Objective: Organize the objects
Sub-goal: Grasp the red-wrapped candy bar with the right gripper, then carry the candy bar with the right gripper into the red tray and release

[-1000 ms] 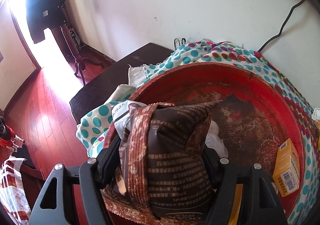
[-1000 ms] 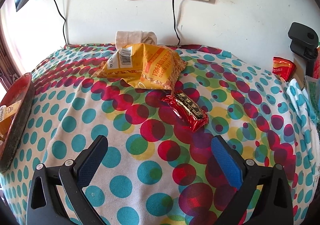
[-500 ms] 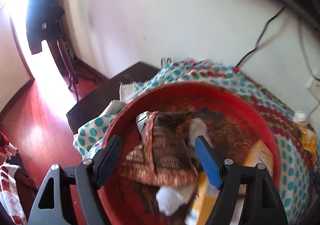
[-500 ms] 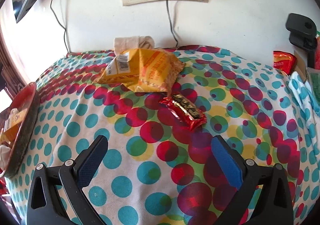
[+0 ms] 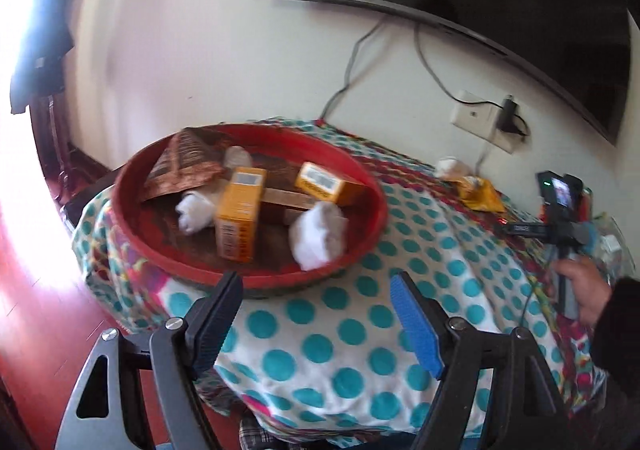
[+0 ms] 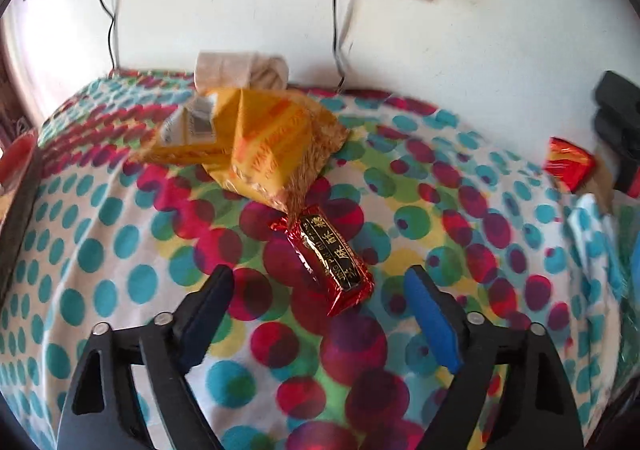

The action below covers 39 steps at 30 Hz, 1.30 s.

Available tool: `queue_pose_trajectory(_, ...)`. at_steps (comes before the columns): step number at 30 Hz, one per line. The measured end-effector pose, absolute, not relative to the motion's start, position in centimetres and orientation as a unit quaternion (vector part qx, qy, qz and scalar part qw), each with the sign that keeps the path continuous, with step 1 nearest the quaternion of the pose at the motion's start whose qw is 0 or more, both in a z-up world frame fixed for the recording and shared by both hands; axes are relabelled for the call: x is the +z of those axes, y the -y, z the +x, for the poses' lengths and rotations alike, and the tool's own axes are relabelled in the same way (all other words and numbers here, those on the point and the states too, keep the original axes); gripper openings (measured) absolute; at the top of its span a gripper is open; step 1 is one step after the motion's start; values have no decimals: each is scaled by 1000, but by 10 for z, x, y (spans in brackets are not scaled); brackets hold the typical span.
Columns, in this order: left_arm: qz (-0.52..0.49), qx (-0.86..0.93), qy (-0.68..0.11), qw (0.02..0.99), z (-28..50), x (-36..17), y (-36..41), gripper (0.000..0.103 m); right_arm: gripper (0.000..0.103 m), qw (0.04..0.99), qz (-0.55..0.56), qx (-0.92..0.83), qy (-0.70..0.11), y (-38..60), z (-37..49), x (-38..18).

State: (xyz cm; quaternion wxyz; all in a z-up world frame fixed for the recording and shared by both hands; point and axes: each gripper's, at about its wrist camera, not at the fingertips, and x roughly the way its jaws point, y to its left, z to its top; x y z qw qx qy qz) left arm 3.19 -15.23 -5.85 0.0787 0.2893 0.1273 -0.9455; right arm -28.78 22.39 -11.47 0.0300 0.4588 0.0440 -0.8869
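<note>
Left claw point(image 5: 316, 320) has let go of the brown printed foil snack bag point(image 5: 182, 165), now lying in the round red tray point(image 5: 372, 221) on the counter; claw spread & pulled back. Right claw point(image 6: 320, 306), spread too, has closed in on the red foil-wrapped candy bar point(image 6: 326, 258) w/ black label, prob. next pick.

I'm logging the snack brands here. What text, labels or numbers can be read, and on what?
Red candy bar: gold Chinese characters, with small Latin letters alongside too small to read.
Yellow snack bag: orange print and barcode, blurred.
Two yellow boxes in the red tray: barcodes and print, blurred.
Brown packet: print unreadable.
</note>
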Motion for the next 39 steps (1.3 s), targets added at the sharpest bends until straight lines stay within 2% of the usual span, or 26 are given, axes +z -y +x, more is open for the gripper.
queue_pose_trajectory(1, 287, -947, -120, 73, 31, -61, 148, 78, 68, 40, 453, -890, -38, -227, -290, -114)
queue_pose_trajectory(2, 284, -950, -111, 67, 31, -62, 142, 78, 63, 50, 452, -890, -32, -228, -293, -114)
queue_pose_trajectory(4, 282, -951, -107, 68, 33, -65, 139, 78, 34, 47, 449, -892, -34, -230, -299, -112)
queue_pose_trajectory(5, 285, -950, -110, 64, 32, -67, 138, 78, 31, 47, 450, -891, -31, -231, -302, -111)
queue_pose_trajectory(7, 301, -945, -112, 57, 27, -73, 135, 78, 19, 45, 451, -890, -41, -229, -304, -111)
queue_pose_trajectory(12, 307, -945, -103, 52, 27, -78, 128, 78, 18, 41, 438, -896, -63, -226, -287, -108)
queue_pose_trajectory(21, 304, -943, -106, 81, 33, -70, 134, 78, 17, 87, 426, -897, -82, -190, -232, -91)
queue_pose_trajectory(34, 295, -939, -140, 105, 43, -66, 161, 78, 17, 279, 393, -861, -162, 45, -191, -54)
queue_pose_trajectory(39, 295, -934, -167, 117, 44, -71, 182, 78, 17, 295, 409, -842, -195, 96, -184, -64)
